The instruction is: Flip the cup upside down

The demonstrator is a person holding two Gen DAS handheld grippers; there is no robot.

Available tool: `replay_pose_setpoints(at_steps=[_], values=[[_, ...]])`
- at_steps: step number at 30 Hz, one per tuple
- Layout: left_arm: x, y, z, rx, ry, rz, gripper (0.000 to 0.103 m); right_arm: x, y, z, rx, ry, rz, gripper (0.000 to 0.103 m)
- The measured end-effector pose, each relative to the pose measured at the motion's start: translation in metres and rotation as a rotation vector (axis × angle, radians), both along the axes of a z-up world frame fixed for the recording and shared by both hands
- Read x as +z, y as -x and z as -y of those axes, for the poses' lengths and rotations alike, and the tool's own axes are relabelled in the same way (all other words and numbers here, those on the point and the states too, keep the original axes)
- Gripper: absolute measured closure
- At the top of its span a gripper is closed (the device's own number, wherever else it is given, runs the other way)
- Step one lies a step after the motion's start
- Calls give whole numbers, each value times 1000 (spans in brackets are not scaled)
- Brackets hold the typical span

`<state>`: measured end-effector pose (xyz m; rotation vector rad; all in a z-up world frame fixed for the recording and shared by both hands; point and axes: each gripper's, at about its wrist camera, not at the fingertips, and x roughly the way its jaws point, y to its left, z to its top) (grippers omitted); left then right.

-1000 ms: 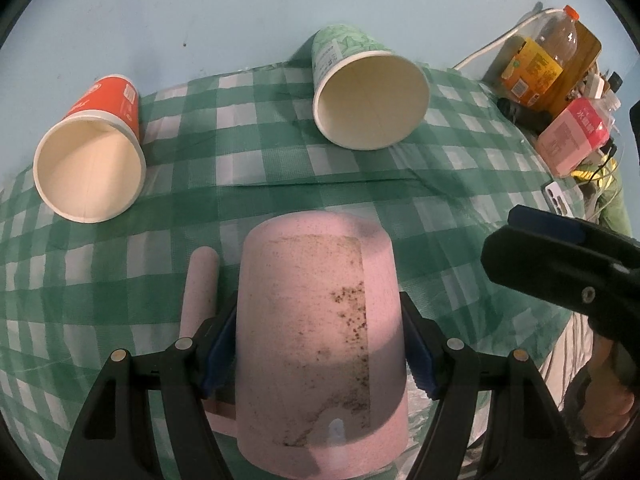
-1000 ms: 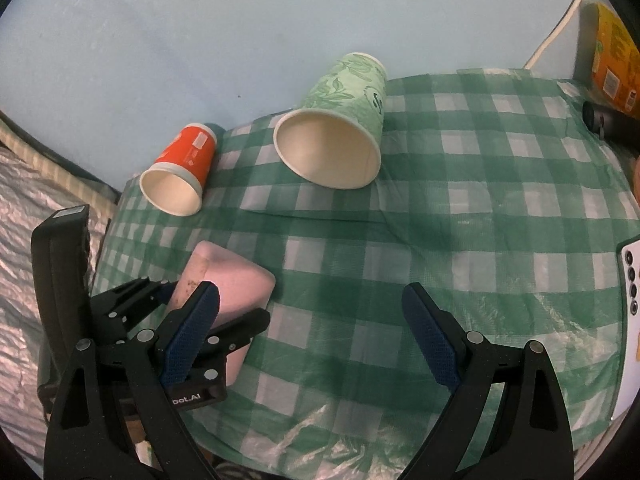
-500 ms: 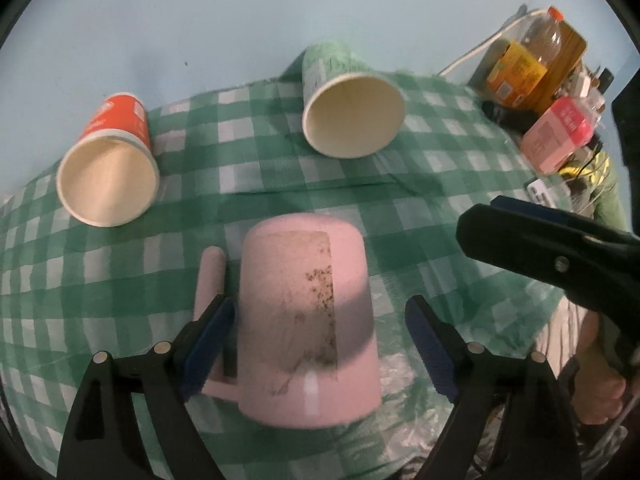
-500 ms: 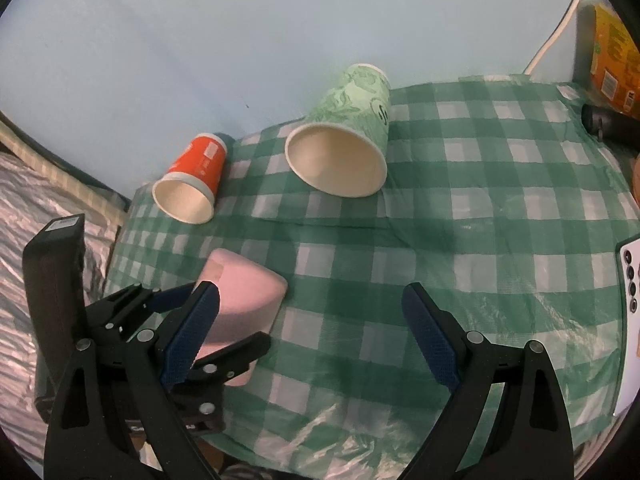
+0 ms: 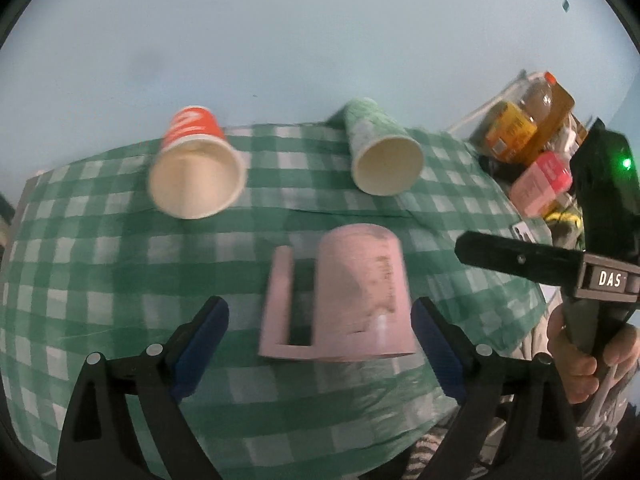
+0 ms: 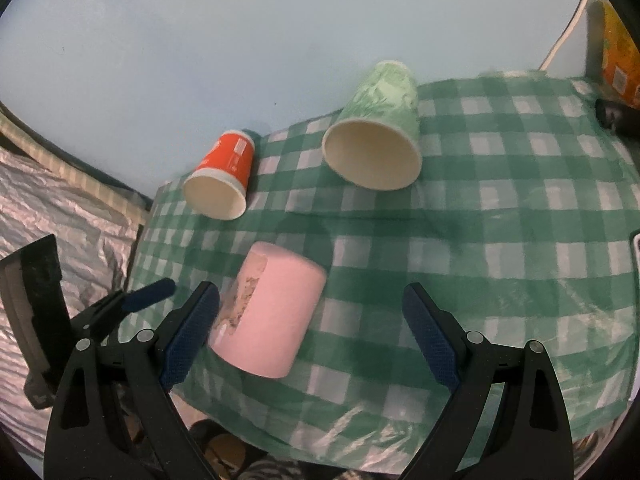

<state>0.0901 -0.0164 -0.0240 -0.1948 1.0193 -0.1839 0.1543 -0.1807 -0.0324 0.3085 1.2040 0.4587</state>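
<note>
Pink mug (image 5: pixel 362 294) now released, upside down on table (image 5: pixel 120 280) before green cup (image 5: pixel 382 158) (flip apparently done); left tongs (image 5: pixel 320 344) spread, right tongs (image 6: pixel 312 338) likewise.

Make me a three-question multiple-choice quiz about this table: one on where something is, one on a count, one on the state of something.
1. Where is the pink mug?
A. Beside the bottles
B. Between the left tongs' open fingers
C. Inside the green cup

2. How many paper cups are there?
A. One
B. Two
C. Four

3. How does the mug stand?
A. Mouth down
B. On its side
C. Mouth up

Answers:
1 B: a blue pad shows on each side of it, not touching.
2 B: an orange cup and a green cup on the checked cloth.
3 A: its closed base faces up.
</note>
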Motion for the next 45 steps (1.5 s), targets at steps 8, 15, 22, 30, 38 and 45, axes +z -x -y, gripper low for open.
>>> replay_pose_setpoints(at_steps=[8,15,22,30,38,45], values=[[-11,10,-22,83,-66,55,9,-20,-7,-29,24,-24,-78,11],[-16,16,-31,123,-92,98,9,-41,-20,-51,43,-39,-163,11],[-27,16,-37,132,-66,104,9,-56,-28,-60,38,-14,-210,11],[-29,14,-37,130,-39,119,9,-66,-35,-66,23,4,-250,11],[-30,14,-39,132,-45,124,9,-75,-38,-68,16,-7,-292,13],[-27,15,-45,141,-29,136,9,-76,-38,-64,18,-29,-278,26]])
